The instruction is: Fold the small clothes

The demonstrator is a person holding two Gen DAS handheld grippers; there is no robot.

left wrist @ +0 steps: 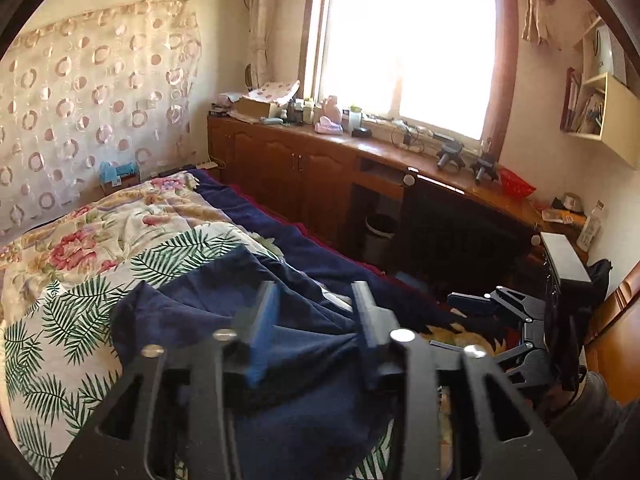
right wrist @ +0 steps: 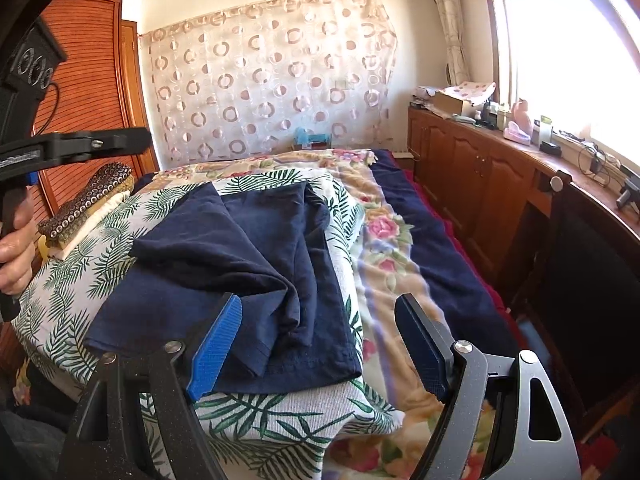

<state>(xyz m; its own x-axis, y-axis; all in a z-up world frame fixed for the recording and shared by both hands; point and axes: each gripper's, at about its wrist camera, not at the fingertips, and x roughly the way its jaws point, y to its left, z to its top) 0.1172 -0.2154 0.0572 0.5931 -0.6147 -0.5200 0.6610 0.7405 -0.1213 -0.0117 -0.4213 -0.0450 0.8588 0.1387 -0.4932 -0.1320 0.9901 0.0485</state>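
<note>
garment: navy cloth (right wrist: 248, 264) rumpled on leaf-print sheet (right wrist: 80, 264)
left gripper (left wrist: 316, 304): jaws apart, empty, over the cloth
right gripper (right wrist: 320, 344): wide apart, empty, at the cloth's near edge

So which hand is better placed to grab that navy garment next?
Probably the left: the left gripper sits right over the bunched navy garment, jaws part open. The right gripper hangs at its near hem, half over the floral blanket.

garment (right wrist: 240, 264) on leaf-print cloth (right wrist: 80, 264), cabinets (right wrist: 472, 168) right
</note>
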